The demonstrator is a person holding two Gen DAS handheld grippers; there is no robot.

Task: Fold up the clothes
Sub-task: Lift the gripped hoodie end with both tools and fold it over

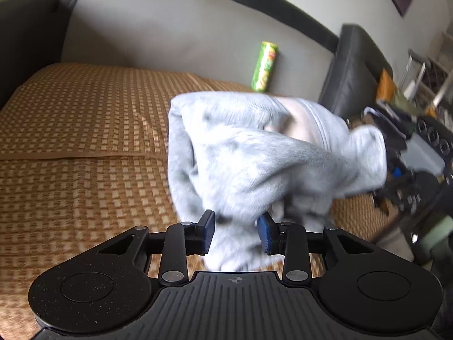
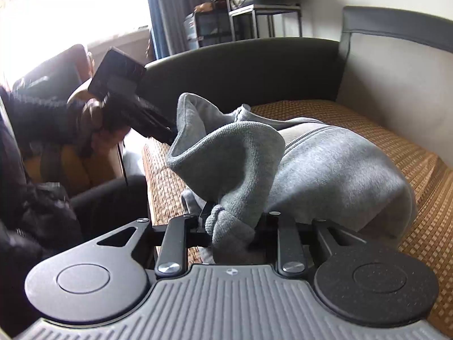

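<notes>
A grey zip hoodie hangs bunched above the woven brown mat on a sofa seat. My left gripper is shut on a thick fold of it, with cloth filling the space between the blue pads. At the right of that view, my right gripper holds another end of the garment. In the right wrist view the hoodie lies partly on the mat, and my right gripper is shut on a knotted bunch that hides its fingers. The left gripper, in a hand, pinches the raised edge.
A green snack can leans against the sofa's pale backrest. Dark armrests close both ends of the seat. A metal shelf unit stands behind the sofa beside a dark curtain. A person's dark-clothed legs are at the seat's front edge.
</notes>
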